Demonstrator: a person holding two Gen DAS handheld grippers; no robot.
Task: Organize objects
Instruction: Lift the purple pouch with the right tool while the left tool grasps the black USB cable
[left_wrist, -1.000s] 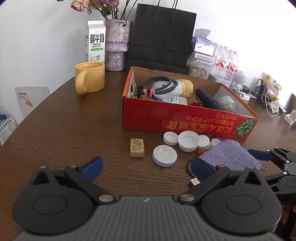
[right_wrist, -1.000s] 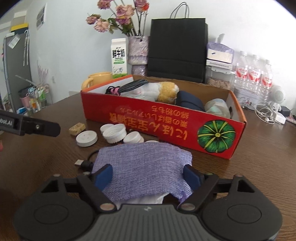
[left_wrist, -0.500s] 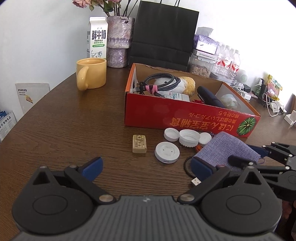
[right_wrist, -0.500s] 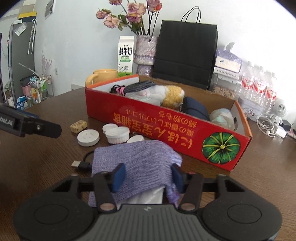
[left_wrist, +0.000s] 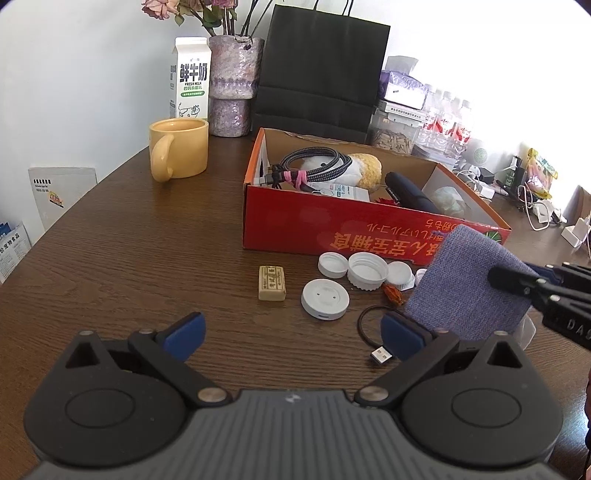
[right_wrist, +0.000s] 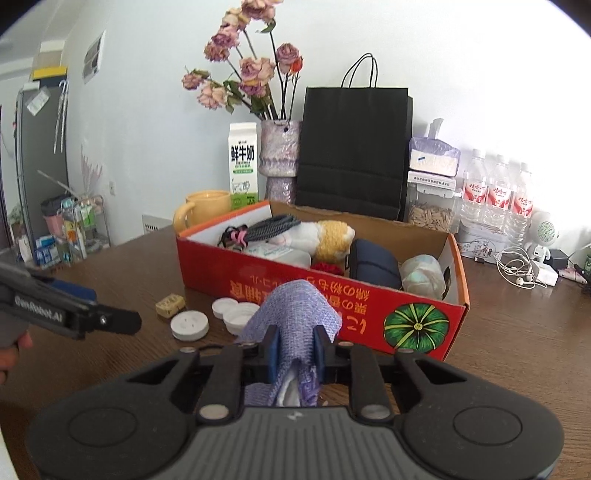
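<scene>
- Left gripper (left_wrist: 291, 334), in the left wrist view, hangs over bare wood on the near side of the red box (left_wrist: 332, 225), jaws spread wide with nothing between them.
- Same view: the purple cloth pouch (left_wrist: 469, 284) is raised off the table (left_wrist: 129, 258) in front of the red box's right end, pinched by the right gripper's dark fingers (left_wrist: 513, 278). In front of the box's middle lie the white caps (left_wrist: 365, 267), a round white disc (left_wrist: 325, 298), a small tan block (left_wrist: 272, 283) and a black cable (left_wrist: 373, 332) — all outside the box.
- Right gripper (right_wrist: 295, 350), in the right wrist view, has just been closing; its blue pads now squeeze the bunched pouch (right_wrist: 295, 310), which stands up directly in front of the box's near wall (right_wrist: 314, 291).
- Judged from this, the step in hand is carrying the pouch into the box. Doing it well means lifting until the drooping cloth clears the near wall, then heading for the free gap among the box's contents — the grip should hold firm until the pouch is over that spot.
</scene>
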